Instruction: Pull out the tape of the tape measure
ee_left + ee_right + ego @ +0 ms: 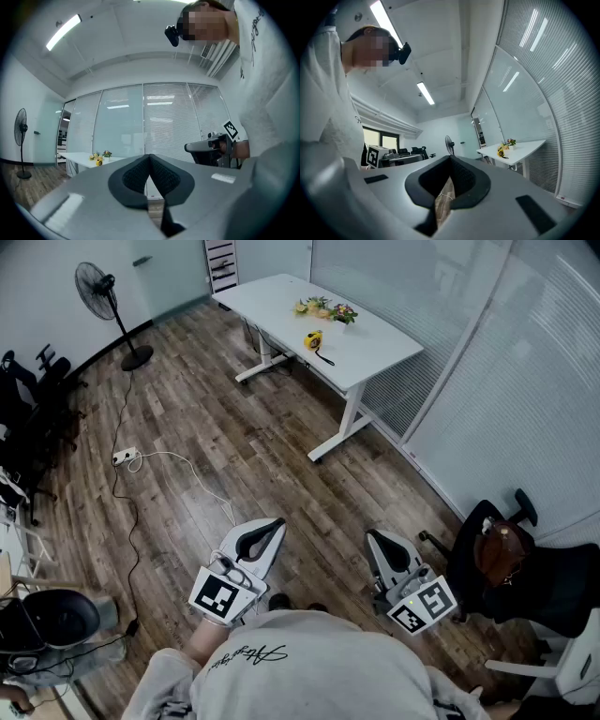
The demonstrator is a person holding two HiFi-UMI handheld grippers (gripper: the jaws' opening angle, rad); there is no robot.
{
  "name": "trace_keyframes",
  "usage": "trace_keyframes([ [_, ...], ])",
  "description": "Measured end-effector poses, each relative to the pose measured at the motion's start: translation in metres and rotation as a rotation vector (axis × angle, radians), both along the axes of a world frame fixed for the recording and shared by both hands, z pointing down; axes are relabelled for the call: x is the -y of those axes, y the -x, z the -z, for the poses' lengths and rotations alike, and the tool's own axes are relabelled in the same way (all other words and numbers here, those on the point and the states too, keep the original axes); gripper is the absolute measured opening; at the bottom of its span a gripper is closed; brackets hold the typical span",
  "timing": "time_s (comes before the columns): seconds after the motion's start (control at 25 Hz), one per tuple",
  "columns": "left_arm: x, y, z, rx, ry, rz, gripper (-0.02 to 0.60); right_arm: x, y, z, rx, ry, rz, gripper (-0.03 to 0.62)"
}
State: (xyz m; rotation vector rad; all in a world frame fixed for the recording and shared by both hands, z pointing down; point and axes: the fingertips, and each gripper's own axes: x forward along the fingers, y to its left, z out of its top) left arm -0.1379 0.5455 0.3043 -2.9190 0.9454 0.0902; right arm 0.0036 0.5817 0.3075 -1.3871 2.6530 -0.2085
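Note:
A yellow tape measure (313, 339) with a black strap lies on the white table (375, 348) far across the room, beside a small bunch of flowers (325, 308). It also shows small in the left gripper view (99, 162) and in the right gripper view (501, 152). My left gripper (273, 524) and right gripper (377, 536) are held close to the person's body, level, pointing toward the table and several steps from it. Both are shut with nothing between the jaws, as the left gripper view (149, 157) and the right gripper view (450, 158) show.
Wood floor lies between me and the table. A standing fan (103, 296) is at the far left, with a power strip and cable (124, 457) on the floor. A black office chair holding a brown bag (502, 554) stands at the right. Glass walls with blinds run behind the table.

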Motion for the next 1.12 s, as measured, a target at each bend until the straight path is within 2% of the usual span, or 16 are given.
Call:
trace_keyframes([
  [0.68,0.0,0.011,-0.002,0.02,0.012,0.007,0.0,0.0,0.013,-0.001,-0.009,0.006,0.009,0.002],
  [0.76,0.002,0.013,-0.005,0.044,0.014,0.016,0.0,0.001,0.013,-0.002,-0.007,0.008,0.006,0.002],
  [1.04,0.007,0.014,-0.006,0.033,0.026,0.049,0.002,0.004,0.014,-0.002,0.0,-0.009,0.01,0.003],
  [1.08,0.008,0.015,-0.008,0.038,0.028,0.05,0.002,0.005,0.016,-0.003,-0.005,-0.005,0.014,0.005],
  [1.12,0.009,0.015,-0.008,0.041,0.028,0.052,0.002,0.006,0.017,-0.003,-0.008,0.0,0.016,0.034],
])
